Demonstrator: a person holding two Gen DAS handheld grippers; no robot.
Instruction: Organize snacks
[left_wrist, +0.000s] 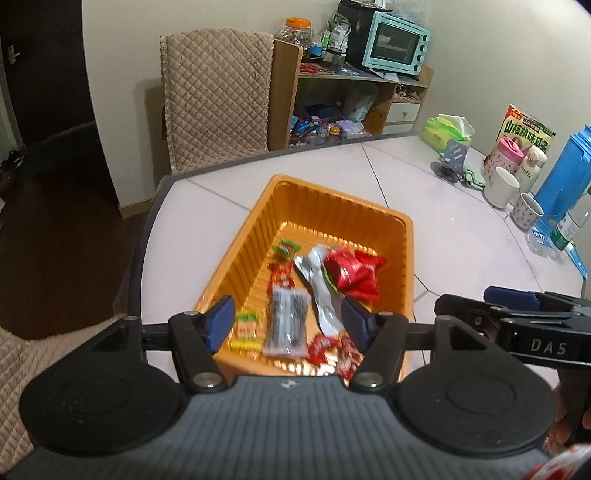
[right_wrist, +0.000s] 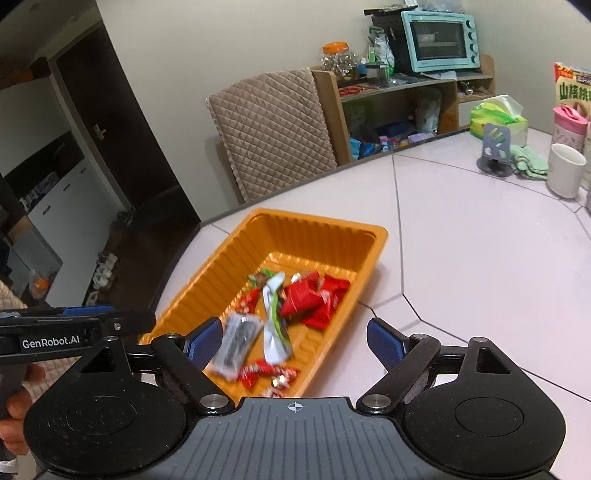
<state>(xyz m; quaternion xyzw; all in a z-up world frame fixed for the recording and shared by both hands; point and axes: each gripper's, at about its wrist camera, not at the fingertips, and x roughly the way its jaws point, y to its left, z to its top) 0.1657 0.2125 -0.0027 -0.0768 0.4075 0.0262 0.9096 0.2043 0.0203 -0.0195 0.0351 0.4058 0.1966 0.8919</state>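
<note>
An orange ribbed tray (left_wrist: 391, 236) (right_wrist: 325, 229) sits on the white table and holds several snack packets: red packs (left_wrist: 352, 273) (right_wrist: 314, 299), a silver wrapper (left_wrist: 321, 291) (right_wrist: 275, 325), a dark clear-wrapped pack (left_wrist: 288, 321) (right_wrist: 236, 341), a yellow-green candy (left_wrist: 247, 326) and small red candies (right_wrist: 266, 371). My left gripper (left_wrist: 286, 323) is open and empty above the tray's near end. My right gripper (right_wrist: 295, 341) is open and empty, just right of the left one, over the tray's near right edge.
At the table's far right stand a white mug (left_wrist: 500, 186) (right_wrist: 565, 170), a patterned cup (left_wrist: 526, 212), a pink bottle (left_wrist: 504, 157), a snack box (left_wrist: 524, 129), a blue jug (left_wrist: 565, 177), a tissue pack (left_wrist: 447, 129) and a phone stand (right_wrist: 495, 151). A quilted chair (left_wrist: 218, 92) stands behind the table.
</note>
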